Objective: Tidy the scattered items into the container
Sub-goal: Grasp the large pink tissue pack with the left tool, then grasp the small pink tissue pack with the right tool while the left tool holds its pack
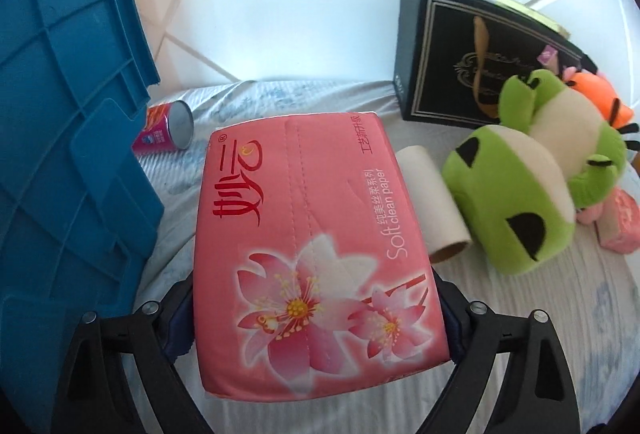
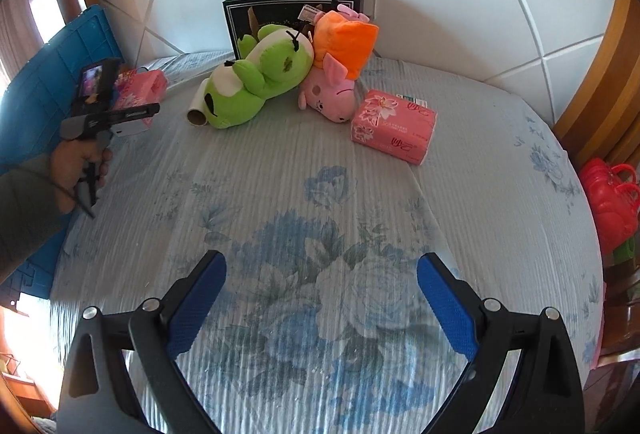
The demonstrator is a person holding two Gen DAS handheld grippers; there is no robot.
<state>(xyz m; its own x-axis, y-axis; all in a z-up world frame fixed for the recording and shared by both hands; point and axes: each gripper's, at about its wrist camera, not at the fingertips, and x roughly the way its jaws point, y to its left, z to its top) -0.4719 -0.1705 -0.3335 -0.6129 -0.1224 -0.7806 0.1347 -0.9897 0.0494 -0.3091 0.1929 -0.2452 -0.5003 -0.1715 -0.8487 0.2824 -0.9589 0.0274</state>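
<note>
My left gripper [image 1: 316,318] is shut on a pink tissue pack [image 1: 312,234] and holds it above the bed, next to the blue plastic container [image 1: 68,121] on the left. From the right wrist view the same pack [image 2: 142,87] shows at the far left beside the container [image 2: 52,73]. My right gripper [image 2: 320,298] is open and empty over the floral bedsheet. A second pink tissue pack [image 2: 394,125], a green frog plush [image 2: 256,77], a pink pig plush [image 2: 332,93] and a cardboard tube [image 2: 198,109] lie on the bed.
A black gift box [image 2: 280,9] stands against the white headboard with a yellow pad on top. A small red can [image 1: 168,129] lies by the container. A red bag [image 2: 608,201] sits off the bed's right edge.
</note>
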